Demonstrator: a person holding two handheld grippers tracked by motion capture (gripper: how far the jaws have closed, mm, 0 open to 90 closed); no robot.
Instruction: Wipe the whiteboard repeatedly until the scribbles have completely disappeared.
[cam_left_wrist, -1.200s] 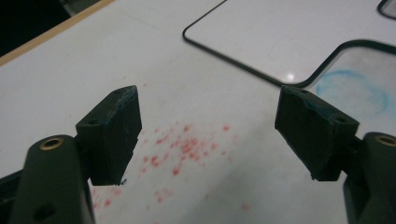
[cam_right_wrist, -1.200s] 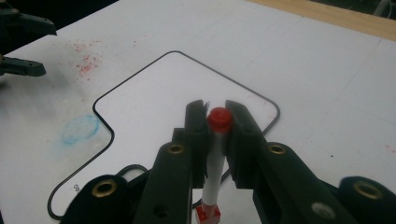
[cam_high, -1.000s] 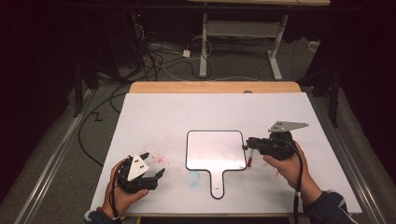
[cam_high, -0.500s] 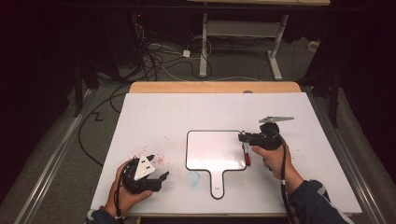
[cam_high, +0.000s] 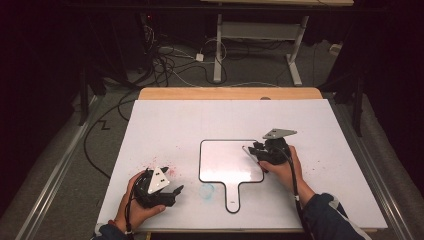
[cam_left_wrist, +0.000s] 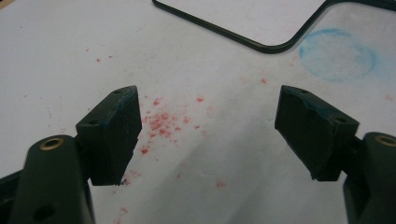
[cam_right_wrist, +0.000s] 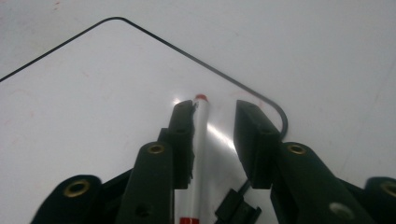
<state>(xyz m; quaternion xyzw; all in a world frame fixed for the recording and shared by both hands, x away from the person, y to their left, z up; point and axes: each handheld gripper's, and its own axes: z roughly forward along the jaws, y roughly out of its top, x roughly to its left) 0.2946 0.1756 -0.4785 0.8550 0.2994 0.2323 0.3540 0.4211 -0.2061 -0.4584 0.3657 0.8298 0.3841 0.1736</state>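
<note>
A small white board (cam_high: 227, 160) with a black rim and a handle lies flat on the white table (cam_high: 200, 120). My right gripper (cam_high: 255, 149) is low over the board's right edge. In the right gripper view a white marker with red ends (cam_right_wrist: 200, 140) lies between the jaws of that gripper (cam_right_wrist: 215, 109), against the left pad, with a gap to the right pad. These jaws have just been opening, and the pads do not clamp the marker. My left gripper (cam_high: 175, 192) rests near the front left, open (cam_left_wrist: 208, 121), with nothing between its fingers.
Red specks (cam_left_wrist: 163, 121) dot the table under the left gripper. A blue smudge (cam_high: 206, 190) sits just left of the board's handle. A wooden strip (cam_high: 230, 93) edges the table's far side. Beyond it, cables (cam_high: 175, 65) and desk legs stand on the floor.
My right hand has moved left and down to the board's right edge, and its jaws have parted around the marker. The left hand has stayed put.
</note>
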